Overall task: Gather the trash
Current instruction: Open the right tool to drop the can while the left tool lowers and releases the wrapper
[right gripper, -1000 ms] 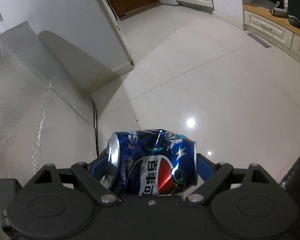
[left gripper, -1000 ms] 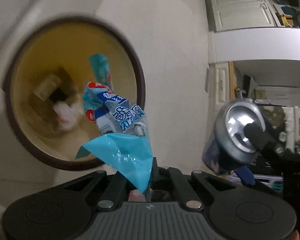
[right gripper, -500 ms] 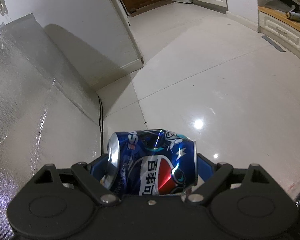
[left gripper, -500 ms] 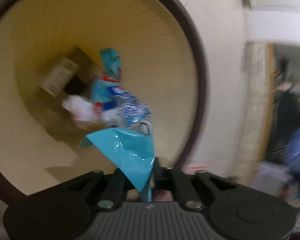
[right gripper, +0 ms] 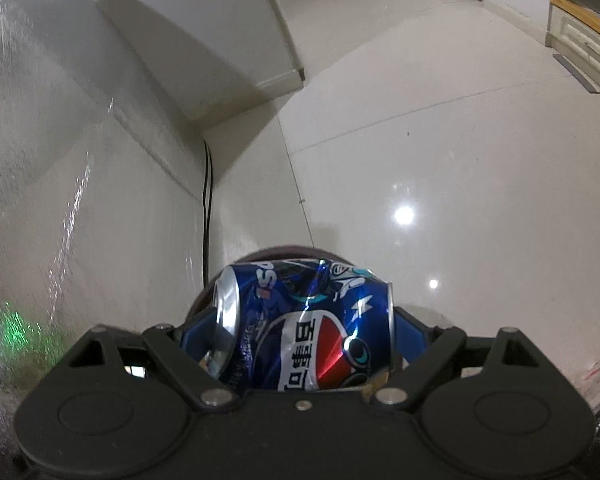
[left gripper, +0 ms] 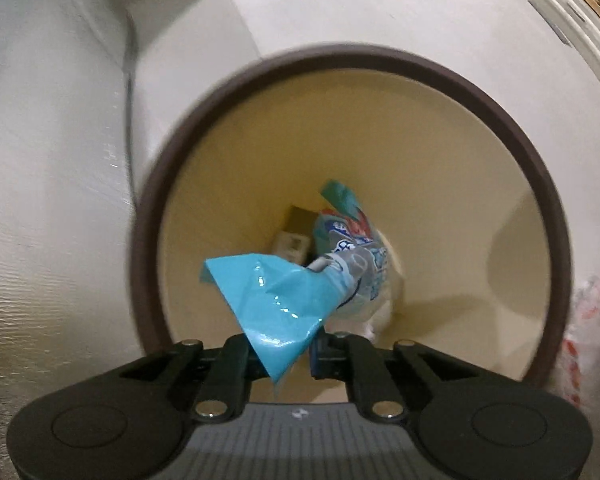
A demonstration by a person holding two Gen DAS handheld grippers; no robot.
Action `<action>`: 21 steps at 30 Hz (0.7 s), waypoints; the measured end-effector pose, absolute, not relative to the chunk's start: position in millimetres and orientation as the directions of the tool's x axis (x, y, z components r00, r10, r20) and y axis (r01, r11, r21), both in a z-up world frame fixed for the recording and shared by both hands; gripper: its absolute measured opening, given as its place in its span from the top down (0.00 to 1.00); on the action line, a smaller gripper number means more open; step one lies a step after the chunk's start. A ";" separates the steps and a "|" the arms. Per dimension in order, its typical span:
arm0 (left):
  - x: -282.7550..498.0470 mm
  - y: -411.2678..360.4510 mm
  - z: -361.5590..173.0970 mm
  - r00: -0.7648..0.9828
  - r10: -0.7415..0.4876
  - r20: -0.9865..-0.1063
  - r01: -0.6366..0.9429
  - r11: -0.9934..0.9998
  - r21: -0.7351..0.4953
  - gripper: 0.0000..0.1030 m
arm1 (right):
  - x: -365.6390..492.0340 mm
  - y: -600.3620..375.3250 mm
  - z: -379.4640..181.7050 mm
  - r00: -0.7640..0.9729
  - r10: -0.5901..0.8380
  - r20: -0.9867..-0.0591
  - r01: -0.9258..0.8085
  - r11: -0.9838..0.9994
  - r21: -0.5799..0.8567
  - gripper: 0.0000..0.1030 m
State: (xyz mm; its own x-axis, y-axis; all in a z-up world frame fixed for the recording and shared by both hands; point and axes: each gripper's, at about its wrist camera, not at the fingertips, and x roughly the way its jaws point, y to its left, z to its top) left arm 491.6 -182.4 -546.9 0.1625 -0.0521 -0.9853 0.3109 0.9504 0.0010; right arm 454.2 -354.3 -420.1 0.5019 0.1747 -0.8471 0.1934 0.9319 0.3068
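Note:
In the left wrist view a round bin with a brown rim (left gripper: 556,216) and yellow inside fills the frame. My left gripper (left gripper: 288,354) is shut on a crumpled blue plastic wrapper (left gripper: 276,300) and holds it over the bin's mouth. A small carton (left gripper: 294,236) and white paper lie at the bin's bottom. In the right wrist view my right gripper (right gripper: 306,332) is shut on a dented blue Pepsi can (right gripper: 304,332), held sideways. A dark curved rim (right gripper: 284,250) shows just beyond the can.
A shiny white tiled floor (right gripper: 440,152) spreads ahead. A silver foil-covered surface (right gripper: 60,200) stands at the left, with a black cable (right gripper: 207,184) running down beside it. White cabinets (right gripper: 580,48) are at the far right. A white and red plastic bag (left gripper: 588,320) lies right of the bin.
The left gripper with the wrapper has swung so the bin's mouth sits centred and slightly farther. The right gripper with the can has moved closer to the bin, whose rim now shows.

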 end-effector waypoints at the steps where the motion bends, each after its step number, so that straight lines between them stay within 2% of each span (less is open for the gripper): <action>1: 492.2 -178.0 -544.5 0.178 -0.050 -0.983 0.292 0.956 0.004 0.92 | 454.8 -354.9 -421.7 0.496 0.175 -0.850 0.193 0.933 0.305 0.12; 7: 497.7 -150.9 -530.6 0.200 -0.122 -0.972 0.154 0.984 -0.092 0.94 | 457.3 -338.8 -433.9 0.427 0.181 -0.886 0.061 0.972 0.229 0.12; 10: 497.9 -149.6 -528.7 0.193 -0.138 -0.972 0.148 0.983 -0.110 0.94 | 455.0 -328.7 -445.3 0.377 0.200 -0.904 -0.016 0.978 0.209 0.11; 12: 497.7 -148.0 -526.9 0.178 -0.156 -0.972 0.147 0.980 -0.131 0.94 | 454.2 -323.9 -450.0 0.365 0.196 -0.910 -0.047 0.980 0.192 0.05; 15: 496.2 -147.3 -528.0 0.164 -0.163 -0.973 0.127 0.982 -0.143 0.94 | 454.9 -326.4 -450.1 0.373 0.164 -0.913 -0.029 0.986 0.165 0.04; 18: 495.5 -147.7 -530.8 0.155 -0.178 -0.972 0.097 0.982 -0.164 0.89 | 454.6 -330.0 -449.0 0.367 0.158 -0.917 -0.013 0.986 0.165 0.04; 21: 489.0 -150.3 -530.2 0.150 -0.190 -0.970 0.094 0.980 -0.177 0.76 | 456.4 -324.0 -451.9 0.338 0.140 -0.931 -0.044 0.990 0.133 0.04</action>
State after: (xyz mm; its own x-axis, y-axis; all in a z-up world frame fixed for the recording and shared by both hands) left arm 489.0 -150.3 -530.2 0.1499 -0.1899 -0.9703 0.0936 0.9797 -0.1773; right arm 456.4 -324.0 -451.9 0.3380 0.1400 -0.9307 -0.0442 0.9901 0.1329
